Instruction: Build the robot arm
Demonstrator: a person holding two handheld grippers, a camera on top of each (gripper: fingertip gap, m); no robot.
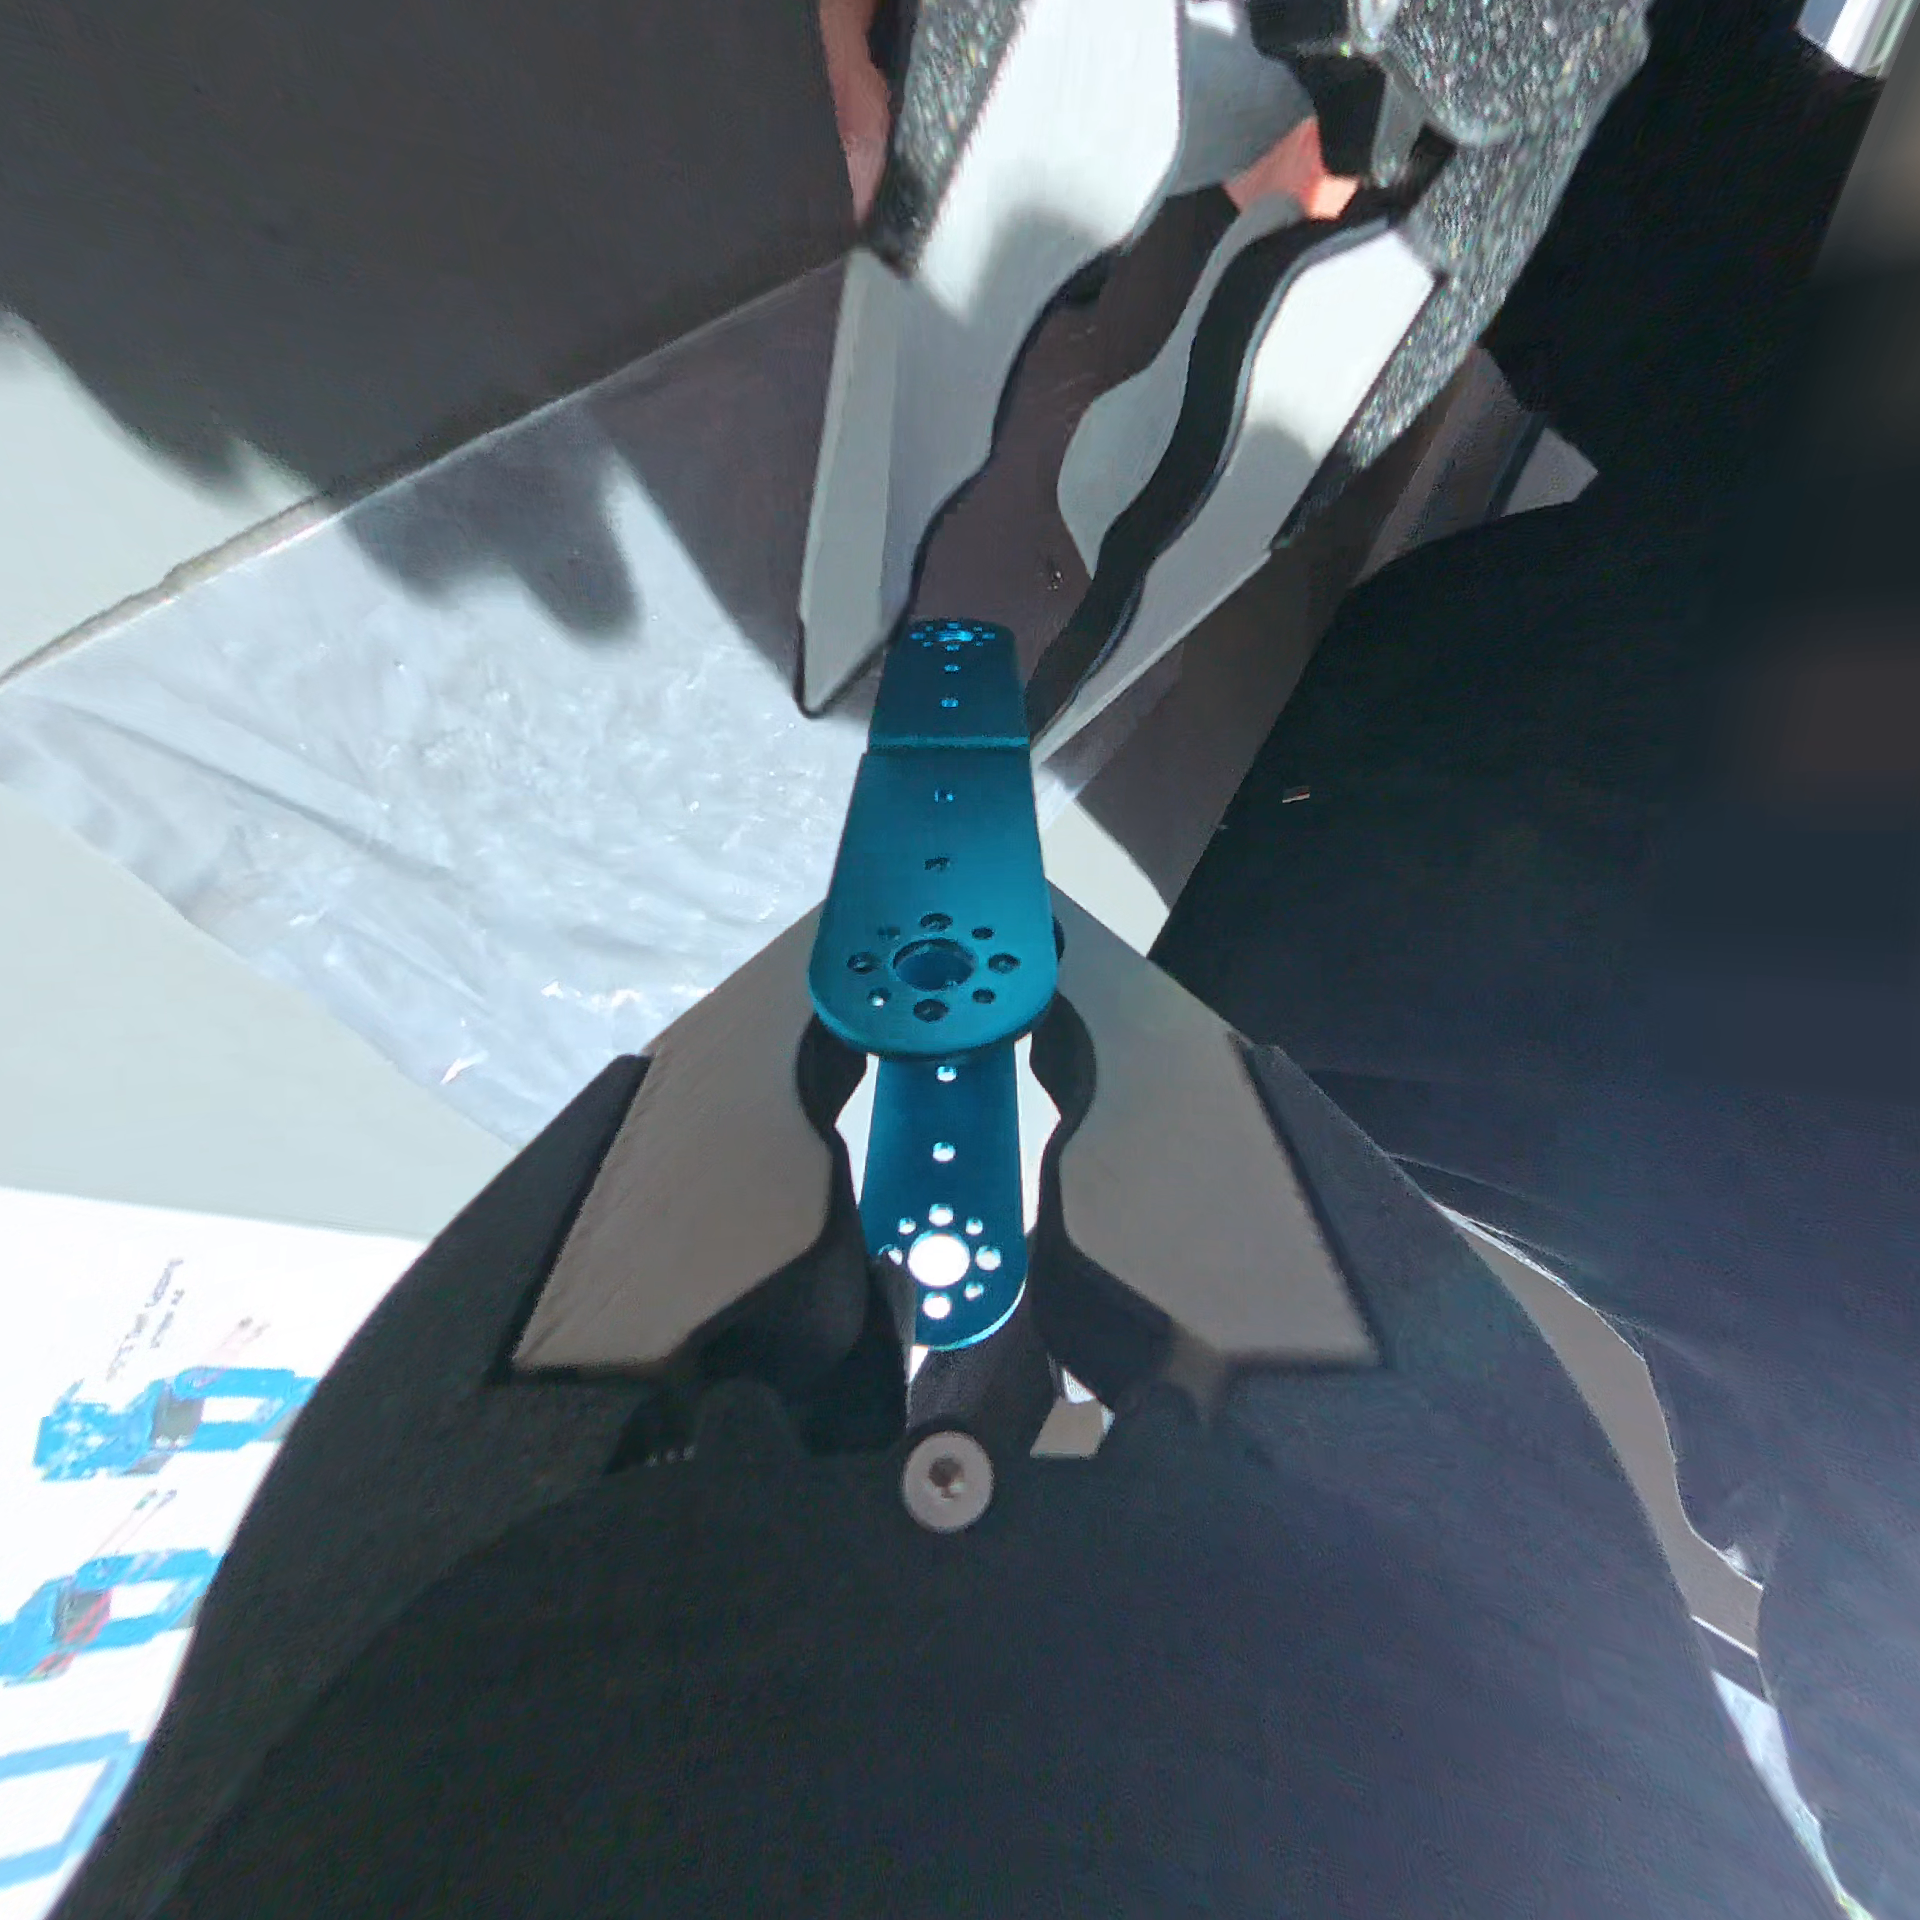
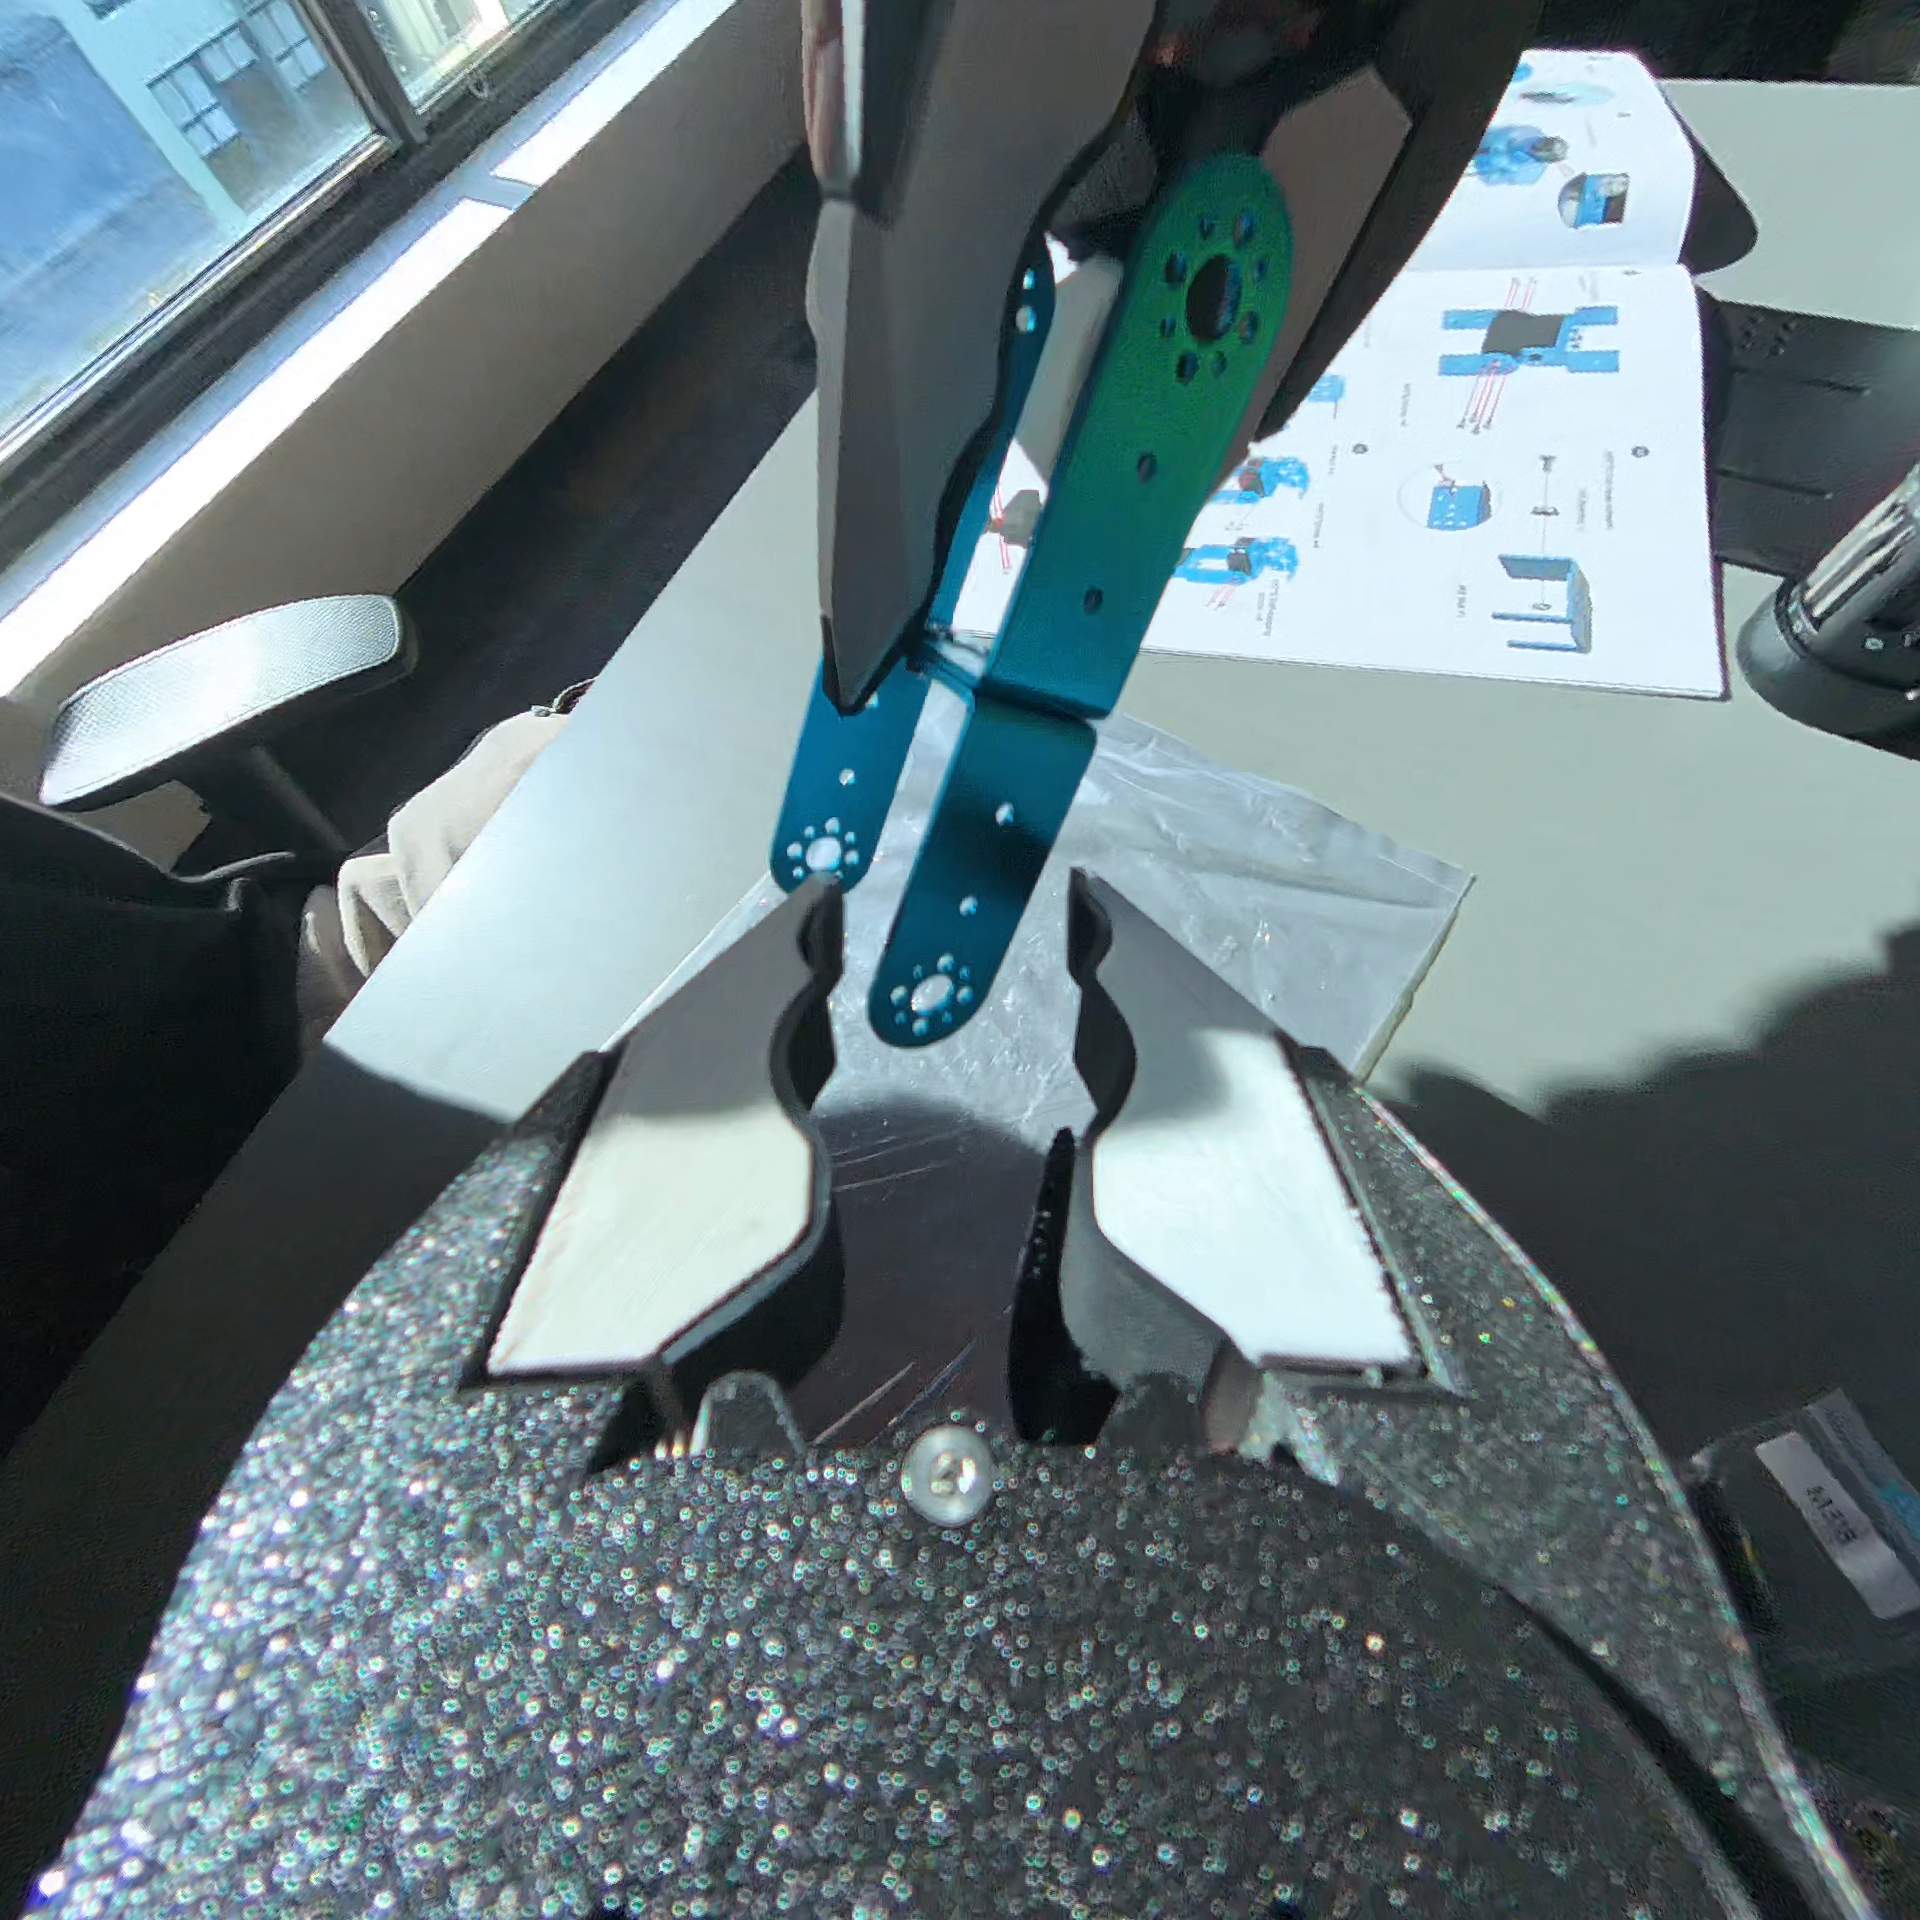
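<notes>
A blue metal U-shaped bracket point(image 1: 925, 883) with rings of holes at its ends is clamped between the fingers of my left gripper point(image 1: 940, 935), which is shut on it. In the right wrist view the bracket point(image 2: 1081, 540) hangs down from the left gripper's dark fingers point(image 2: 883, 416). My glittery right gripper point(image 2: 956, 894) is open. The bracket's longer arm reaches between its fingertips, and the shorter arm's end sits right at its left fingertip. In the left wrist view the right gripper point(image 1: 930, 717) comes in from above and straddles the bracket's far end.
A clear plastic bag point(image 2: 1247, 862) lies on the grey table point(image 2: 1558, 883) below the grippers. An open instruction booklet point(image 2: 1507, 520) lies behind it. Black equipment point(image 2: 1849, 416) stands at the right. An office chair point(image 2: 229, 686) and a window point(image 2: 156, 156) are to the left.
</notes>
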